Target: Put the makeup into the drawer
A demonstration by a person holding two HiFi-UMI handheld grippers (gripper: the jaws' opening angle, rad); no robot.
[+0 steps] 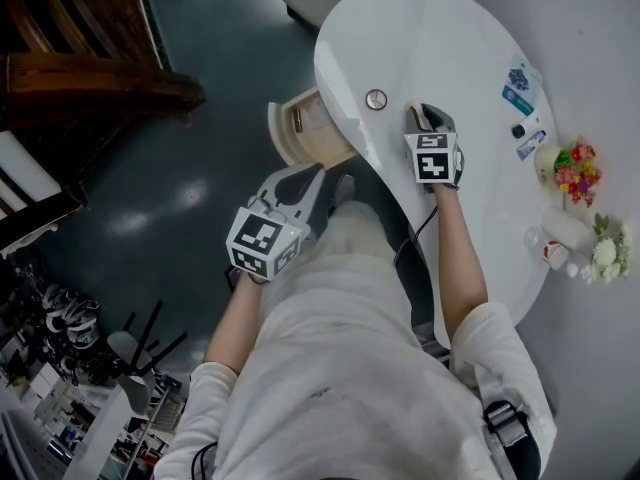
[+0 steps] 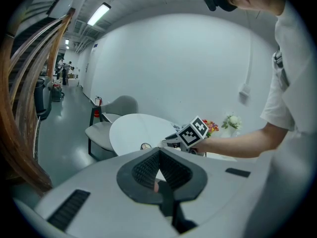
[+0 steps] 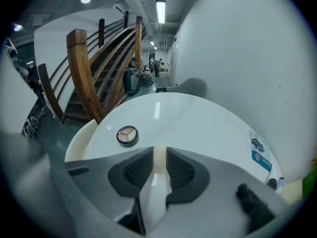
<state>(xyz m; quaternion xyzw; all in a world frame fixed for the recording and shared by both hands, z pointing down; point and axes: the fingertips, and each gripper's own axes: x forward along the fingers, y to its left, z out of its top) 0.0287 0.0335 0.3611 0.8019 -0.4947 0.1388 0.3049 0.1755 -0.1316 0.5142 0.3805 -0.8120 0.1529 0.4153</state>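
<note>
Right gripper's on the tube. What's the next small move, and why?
Likely lift the right gripper slightly: its jaws pinch the cream tube standing on the table, and the drawer sits open below the table's edge.

No words, numbers or brand names can be read in any view. The marker cube over the tabletop and the second marker cube off its edge each carry black-and-white square patterns, not letters. A white card lies near the tabletop's far edge. It bears a dark blue picture and a blue band with lines of print, all too small to make out. The small bottles just beside it show labels, but nothing on them is legible.
</note>
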